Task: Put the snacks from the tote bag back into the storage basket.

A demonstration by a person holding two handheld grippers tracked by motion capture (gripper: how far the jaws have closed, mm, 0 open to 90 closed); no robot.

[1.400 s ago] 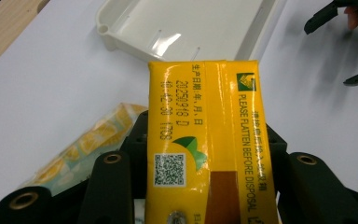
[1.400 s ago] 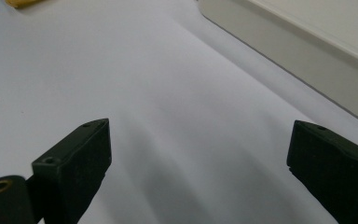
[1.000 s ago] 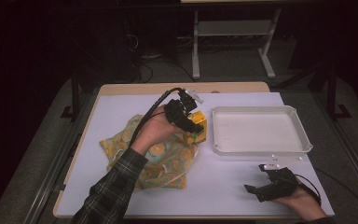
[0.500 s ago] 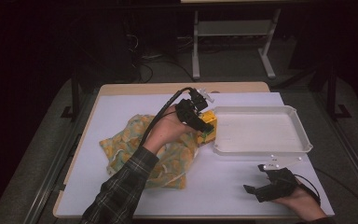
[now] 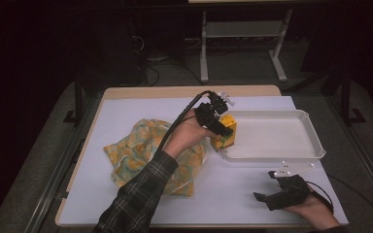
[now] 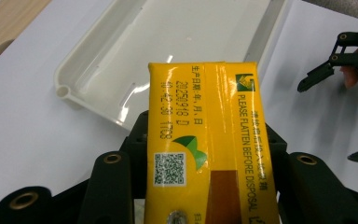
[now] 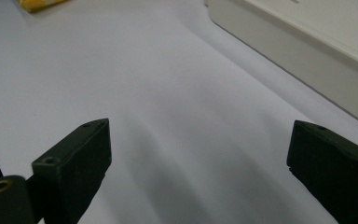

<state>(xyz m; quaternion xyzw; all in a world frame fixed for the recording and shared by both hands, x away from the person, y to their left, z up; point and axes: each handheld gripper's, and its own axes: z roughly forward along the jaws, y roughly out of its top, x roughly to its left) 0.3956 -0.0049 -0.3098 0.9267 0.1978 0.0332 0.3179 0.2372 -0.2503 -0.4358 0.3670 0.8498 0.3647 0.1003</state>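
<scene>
Carton point(image 6: 212, 140), yellow, clamped between the jaws of the left gripper point(image 5: 222, 130). Printed text readable in the left gripper view: "PLEASE FLATTEN BEFORE DISPOSAL" along one long panel; a stamped date line "20250918 D" with "10:42:38 1708" beside it; a row of Chinese characters next to the stamp. Also a QR code, a green leaf mark, a small green square logo, and a brown strip down the lower panel. A round foil spot sits at the carton's near end. Surface glossy, edges crisp, no dents visible.

Position, high view: carton point(image 5: 225, 133) is held at the near-left corner of the white tray point(image 5: 311, 145), over its rim. Tray is shallow, rectangular, with rounded corners, on the right half of the table.

Left of the carton lies a crumpled yellow-orange patterned bag point(image 5: 131, 150); the plaid-sleeved forearm point(image 5: 141, 199) crosses over it.

Right gripper point(image 5: 272, 198) rests near the table's near-right edge, just near of the tray, apart from it. Its jaws stand wide apart in the right gripper view, nothing between them, pale table surface point(image 7: 168, 93) beneath.
</scene>
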